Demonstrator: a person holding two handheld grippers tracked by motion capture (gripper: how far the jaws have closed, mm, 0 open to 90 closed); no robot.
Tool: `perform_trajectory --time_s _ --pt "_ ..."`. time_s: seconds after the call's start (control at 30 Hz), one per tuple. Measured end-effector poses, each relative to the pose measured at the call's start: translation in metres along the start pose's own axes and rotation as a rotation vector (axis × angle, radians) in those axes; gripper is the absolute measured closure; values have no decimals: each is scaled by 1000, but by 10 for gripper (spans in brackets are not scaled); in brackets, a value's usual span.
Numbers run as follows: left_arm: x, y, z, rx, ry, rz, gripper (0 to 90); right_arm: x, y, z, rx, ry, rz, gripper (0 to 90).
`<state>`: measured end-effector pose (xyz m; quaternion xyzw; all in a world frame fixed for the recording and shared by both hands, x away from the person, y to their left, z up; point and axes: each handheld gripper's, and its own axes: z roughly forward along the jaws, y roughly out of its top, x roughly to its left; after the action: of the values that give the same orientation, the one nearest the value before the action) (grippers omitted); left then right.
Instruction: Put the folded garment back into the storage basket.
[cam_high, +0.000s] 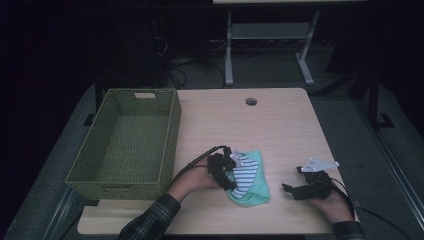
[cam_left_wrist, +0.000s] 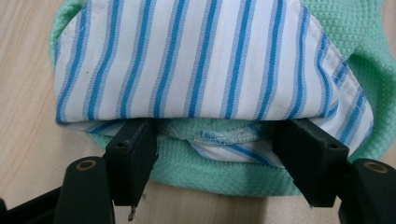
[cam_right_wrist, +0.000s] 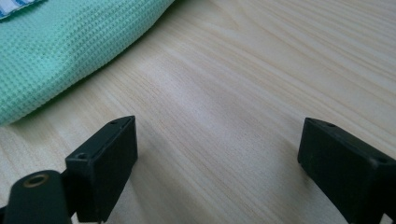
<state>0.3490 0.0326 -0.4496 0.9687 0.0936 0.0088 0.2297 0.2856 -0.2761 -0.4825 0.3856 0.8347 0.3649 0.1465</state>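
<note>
Near edge of the table (cam_high: 280, 120): both grippers working low, at about six o'clock from the cable hole.
Cloth bundle: a green waffle cloth (cam_high: 256, 186) with a blue-striped cloth (cam_high: 245, 175) folded on top — lying flat on the wood, just right of the wicker basket (cam_high: 170, 135).
Left gripper (cam_left_wrist: 215, 144): jaws spread wide, nosed up against the bundle's near edge, one at each side of the striped fold — nothing pinched yet.
Right gripper (cam_right_wrist: 215, 149): jaws apart over bare wood, the green cloth off at its ten o'clock, well clear.
Progress: I'd call this early; the basket sits empty, the bundle is not lifted, and grasp, carry and drop all remain.
Hard to read: whether the left jaws touch the fabric or sit just short; how many layers the fold holds; the dim floor beyond the table.
</note>
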Motion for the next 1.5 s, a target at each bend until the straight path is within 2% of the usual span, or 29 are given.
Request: perform_trajectory --time_s 0.17,0.3,0.4,0.67,0.93,1.07,1.5 --pt "-1 0 -1 0 0 -4 347 0 0 0 -1 -1 0 116" --pt "-2 -1 -3 0 1 -3 418 0 0 0 -1 0 0 116" --pt "-2 0 -4 7 -2 -1 491 0 0 0 0 -1 0 116" --pt "0 -2 -6 -4 -10 -37 740 0 0 0 0 -3 0 117" --pt "3 -3 -6 -14 -31 -70 777 0 0 0 -1 -1 1 116" --pt "2 -2 -8 -17 -26 -64 777 0 0 0 -1 -1 1 116" --pt "5 4 -43 -98 -39 -97 777 0 0 0 0 -4 5 114"
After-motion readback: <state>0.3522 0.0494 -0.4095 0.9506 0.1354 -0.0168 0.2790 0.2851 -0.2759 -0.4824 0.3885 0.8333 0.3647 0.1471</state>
